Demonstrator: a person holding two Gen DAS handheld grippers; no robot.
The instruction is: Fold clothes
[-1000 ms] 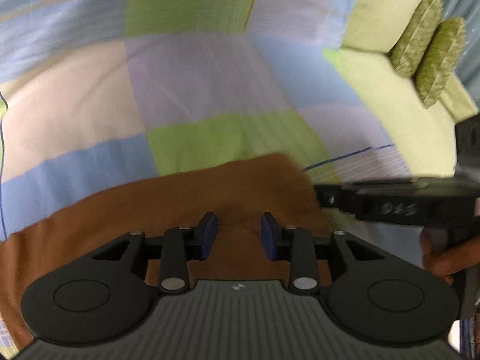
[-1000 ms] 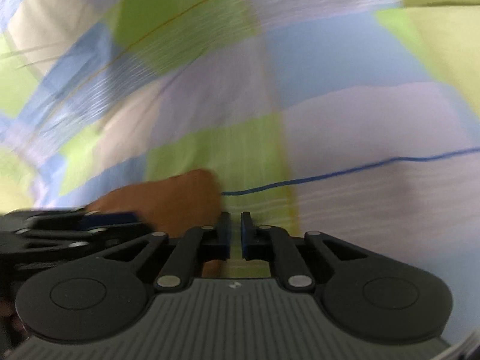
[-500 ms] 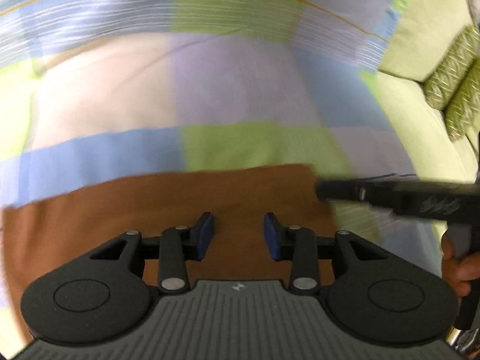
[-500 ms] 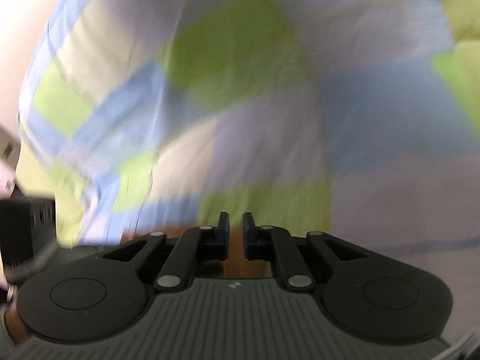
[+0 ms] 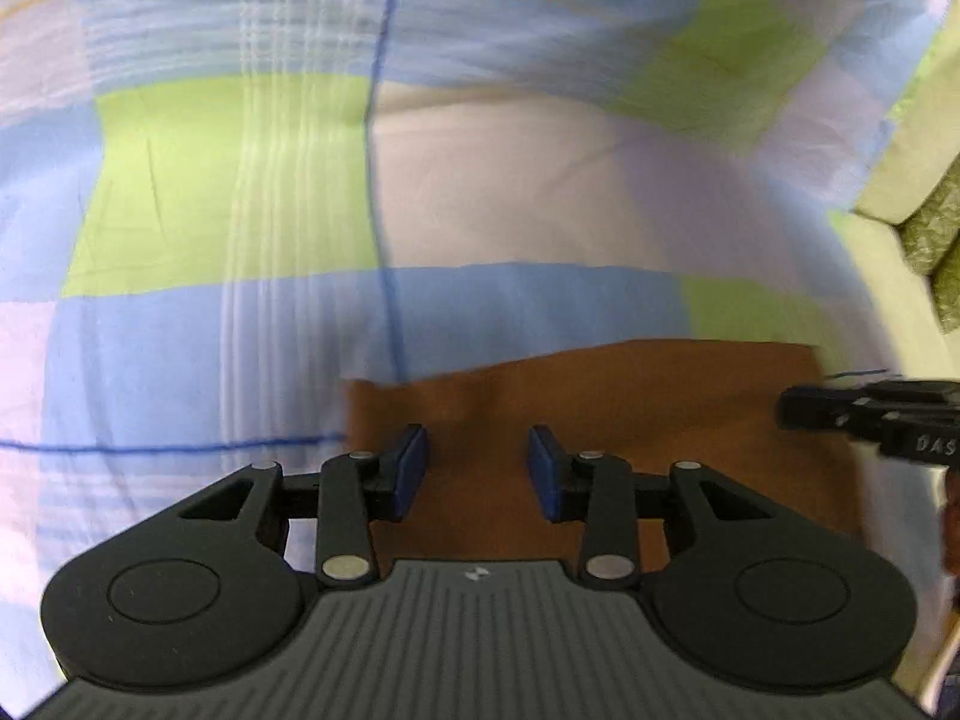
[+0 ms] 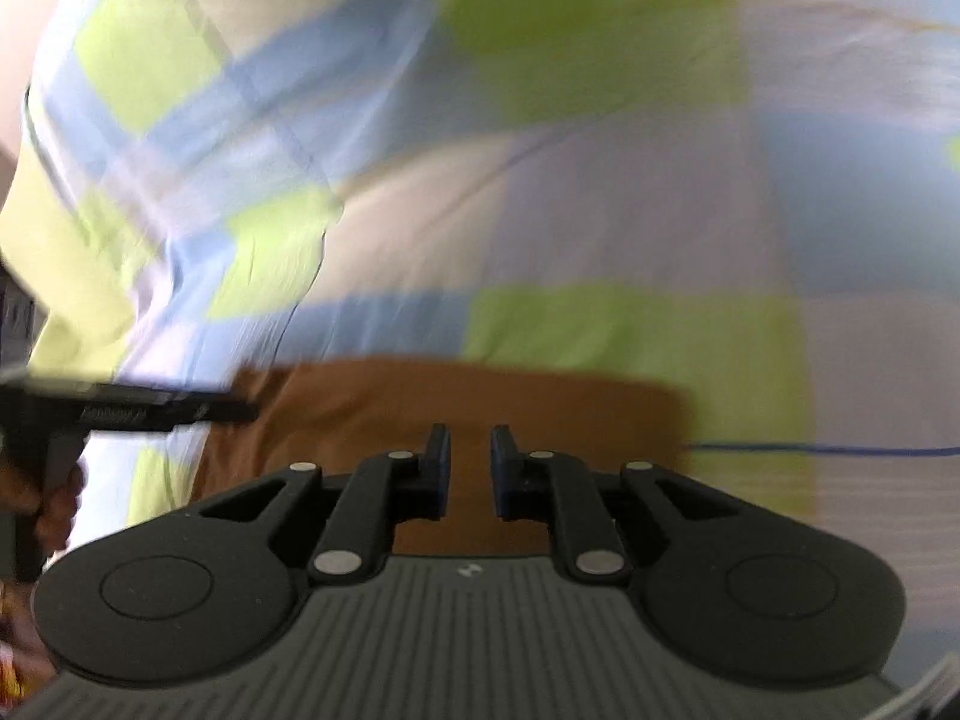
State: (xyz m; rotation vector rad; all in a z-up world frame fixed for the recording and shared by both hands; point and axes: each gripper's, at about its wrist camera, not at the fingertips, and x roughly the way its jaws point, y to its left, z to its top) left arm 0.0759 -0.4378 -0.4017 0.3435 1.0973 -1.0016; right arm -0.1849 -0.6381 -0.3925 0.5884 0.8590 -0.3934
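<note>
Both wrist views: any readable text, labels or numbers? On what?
"DAS", cut off at the picture's edge: raised letters on the side of the right gripper, left wrist view.
Raised lettering on the side of the left gripper, right wrist view: too blurred to read.
Small white mark on each gripper's grey body: a logo, no letters.
Brown garment and checked bedsheet: no text.

Matt brown cloth (image 5: 630, 420); smooth checked bedsheet (image 5: 240, 180).
</note>
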